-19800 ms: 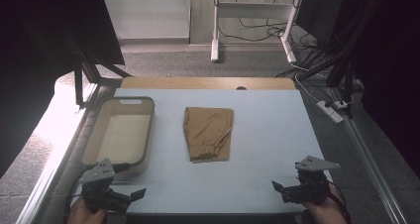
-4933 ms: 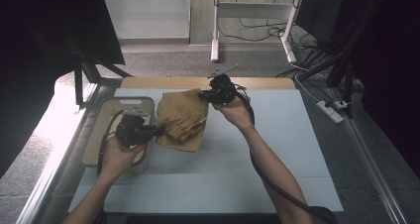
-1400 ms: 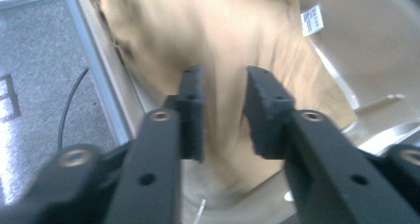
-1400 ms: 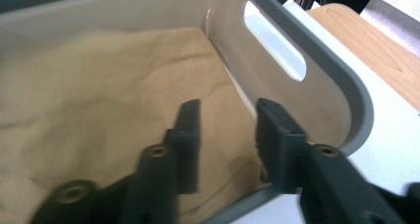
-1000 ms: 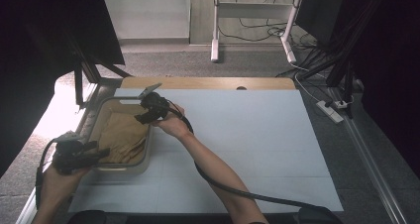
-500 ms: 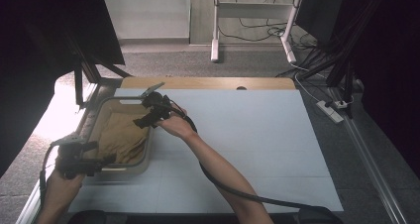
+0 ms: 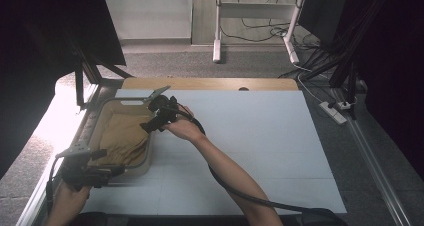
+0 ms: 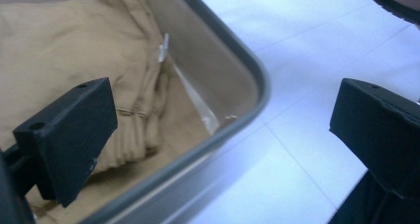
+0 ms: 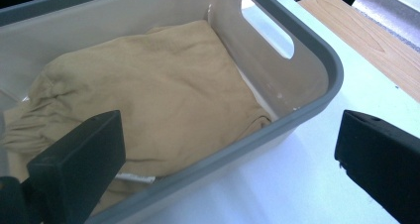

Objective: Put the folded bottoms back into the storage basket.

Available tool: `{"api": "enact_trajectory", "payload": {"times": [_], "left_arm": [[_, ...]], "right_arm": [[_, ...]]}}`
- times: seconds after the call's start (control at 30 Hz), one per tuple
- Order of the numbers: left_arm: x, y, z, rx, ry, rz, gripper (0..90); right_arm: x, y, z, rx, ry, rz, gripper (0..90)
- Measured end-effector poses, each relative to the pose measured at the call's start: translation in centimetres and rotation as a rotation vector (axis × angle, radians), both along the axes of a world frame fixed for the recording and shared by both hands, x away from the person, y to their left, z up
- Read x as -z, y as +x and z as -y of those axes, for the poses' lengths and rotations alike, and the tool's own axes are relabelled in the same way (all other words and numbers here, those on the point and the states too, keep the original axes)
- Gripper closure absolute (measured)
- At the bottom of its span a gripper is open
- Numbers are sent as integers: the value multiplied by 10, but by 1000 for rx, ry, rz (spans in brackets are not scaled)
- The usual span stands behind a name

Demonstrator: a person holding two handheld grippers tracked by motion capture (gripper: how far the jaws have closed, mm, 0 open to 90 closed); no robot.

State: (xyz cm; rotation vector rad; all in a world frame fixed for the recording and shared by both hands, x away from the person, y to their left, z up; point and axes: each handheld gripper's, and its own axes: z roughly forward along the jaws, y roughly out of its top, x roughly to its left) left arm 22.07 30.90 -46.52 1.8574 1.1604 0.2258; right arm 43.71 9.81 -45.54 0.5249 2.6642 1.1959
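Looking along the right gripper point(image 9: 228, 164), we found its two black jaws spread wide and holding nothing, one hanging over the tan cloth and the other beyond the rim above the white table. In the high view this right gripper point(image 7: 150, 125) hovered at the right wall of the grey rectangular plastic bin point(image 7: 148, 156), near its far end, with the person's right hand point(image 7: 182, 128) wrapped around the handle and a black cable point(image 7: 240, 191) trailing back along the forearm. The left gripper point(image 8: 223, 135) likewise stood wide apart and empty, straddling the bin's near corner point(image 8: 247, 120); from above we saw it point(image 7: 112, 161) at the bin's near edge, gripped by the left hand point(image 7: 67, 201). The folded tan fabric garment point(image 9: 148, 95) lay inside the bin, covering most of its floor, a small white tag point(image 8: 163, 48) showing at one fold. The bin sat at the left side of the white tabletop point(image 7: 260, 136), whose far edge showed a strip of light wood point(image 7: 210, 83).
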Motion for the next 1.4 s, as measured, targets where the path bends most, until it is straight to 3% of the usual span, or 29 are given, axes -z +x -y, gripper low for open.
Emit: {"api": "enact_trajectory", "payload": {"times": [0.2,0.43,0.67,0.8,1.13,1.4], "left_arm": [[2,-11,9,67,-9,-14,0],[2,-24,14,45,14,-9,0],[11,-30,17,5,61,-26,0],[11,-31,16,-14,50,-13,0],[11,-31,22,-8,98,-10,0],[11,-32,22,2,96,0,10]], "right_arm": [[-5,-6,6,-2,7,-2,0],[-9,-12,12,10,12,6,0],[-8,-18,16,14,11,10,0],[-6,-21,19,13,-1,11,0],[-4,-30,31,2,7,-21,0],[-7,-39,42,-11,20,-24,0]]}}
